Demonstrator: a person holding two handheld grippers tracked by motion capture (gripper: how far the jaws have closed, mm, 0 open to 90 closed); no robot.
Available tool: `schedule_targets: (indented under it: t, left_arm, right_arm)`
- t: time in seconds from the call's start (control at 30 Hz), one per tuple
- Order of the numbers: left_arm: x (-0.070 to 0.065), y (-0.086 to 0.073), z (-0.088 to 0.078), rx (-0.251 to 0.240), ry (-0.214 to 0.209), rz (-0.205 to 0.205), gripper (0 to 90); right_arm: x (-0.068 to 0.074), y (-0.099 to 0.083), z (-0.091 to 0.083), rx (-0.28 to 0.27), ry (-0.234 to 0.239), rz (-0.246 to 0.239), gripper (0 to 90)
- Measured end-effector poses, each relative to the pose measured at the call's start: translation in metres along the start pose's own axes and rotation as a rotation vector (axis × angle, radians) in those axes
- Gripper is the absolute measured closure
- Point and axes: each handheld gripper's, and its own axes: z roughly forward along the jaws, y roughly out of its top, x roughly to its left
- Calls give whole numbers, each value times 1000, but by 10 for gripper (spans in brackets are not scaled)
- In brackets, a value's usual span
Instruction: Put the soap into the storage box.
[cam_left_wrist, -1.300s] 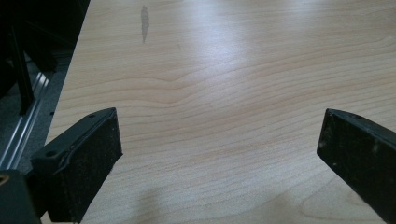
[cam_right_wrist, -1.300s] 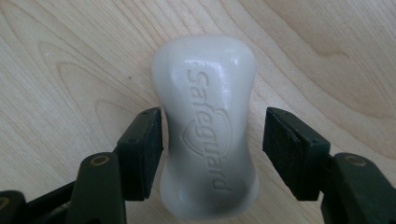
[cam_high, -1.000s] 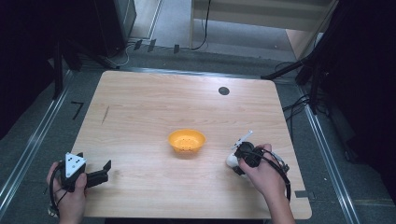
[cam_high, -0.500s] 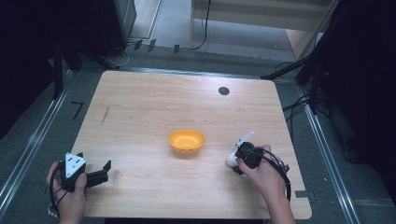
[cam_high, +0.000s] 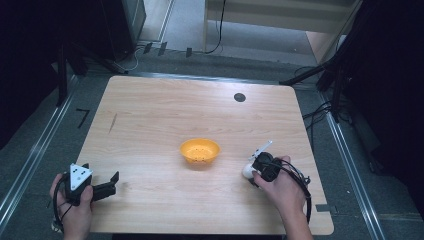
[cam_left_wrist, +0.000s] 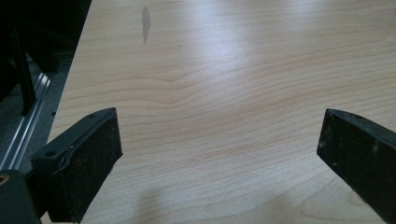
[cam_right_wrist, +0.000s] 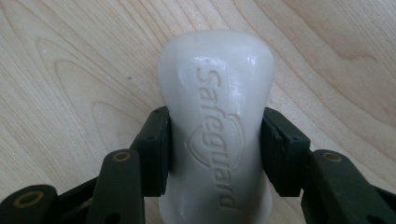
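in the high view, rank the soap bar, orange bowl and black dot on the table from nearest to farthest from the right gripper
1. Soap bar: held in the right gripper, near the table's right edge.
2. Orange bowl: left of it, mid-table.
3. Black dot: by the far edge.

Table (cam_high: 165, 115): pale wood-grain top, smooth, with a soft sheen and one dark streak at far left. Soap (cam_right_wrist: 215, 121): white bar, smooth and waxy, faintly glossy, with embossed lettering. Bowl (cam_high: 200, 151): orange, plastic-looking, matt. Right gripper (cam_right_wrist: 215, 154): black matt pads (cam_right_wrist: 156, 149), brass-coloured rivets. Left gripper (cam_left_wrist: 219, 158): black jaws, rough and scuffed. Floor (cam_high: 45, 150): grey, matt, with metal rails.
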Motion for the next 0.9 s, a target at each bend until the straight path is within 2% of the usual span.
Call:
schedule_targets:
  t: [0.23, 0.7, 0.77, 0.9]
  left_arm:
    - [0, 0, 0, 1, -2, -1, 0]
    - [0, 0, 0, 4, 2, 0, 1]
    - [0, 0, 0, 2, 3, 2, 0]
    - [0, 0, 0, 2, 4, 2, 1]
  right_arm:
    - [0, 0, 0, 2, 1, -1, 507]
    - [-4, -2, -2, -1, 21, -58, 509]
    - [-4, -1, -4, 13, 13, -74, 509]
    - [-4, 2, -10, 6, 14, -100, 509]
